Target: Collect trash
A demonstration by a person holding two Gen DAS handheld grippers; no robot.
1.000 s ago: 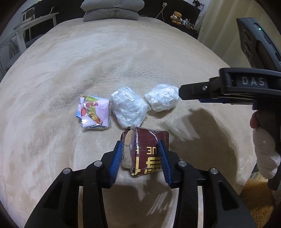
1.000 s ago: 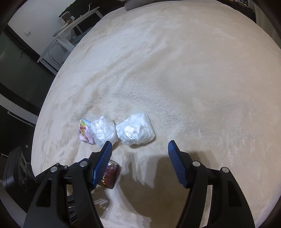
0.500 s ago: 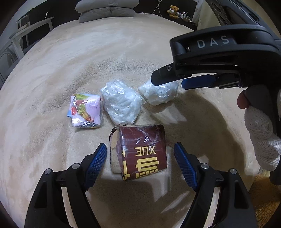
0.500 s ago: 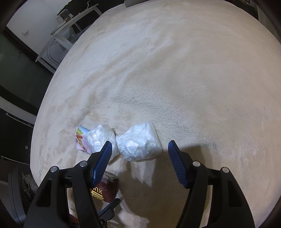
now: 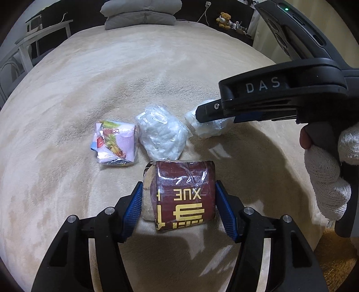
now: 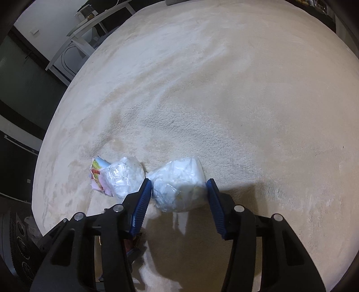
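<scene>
While a beige plush blanket [image 5: 94, 74] covers the bed and carries all the trash, grey pillows [image 5: 141, 13] lie at its far end and a white table [image 6: 89, 24] stands beside it; a small teddy bear [image 5: 223, 19] sits on a dark ledge past the far corner. Four pieces lie close together near the bed's near edge: a maroon wrapped packet with gold lettering [image 5: 182, 200]; behind it a clear bag of white stuffing [image 5: 162, 132]; to the right a second crumpled clear bag [image 6: 179, 186]; to the left a colourful printed wrapper [image 5: 115, 143]. On the left tool [image 5: 179, 206] the jaws are closing, the blue pads at the maroon packet's two sides, the right pad touching it; on the right tool [image 6: 179, 202], held by a white-gloved hand [image 5: 325, 170], the jaws are closing around the second clear bag, the pads at its sides.
</scene>
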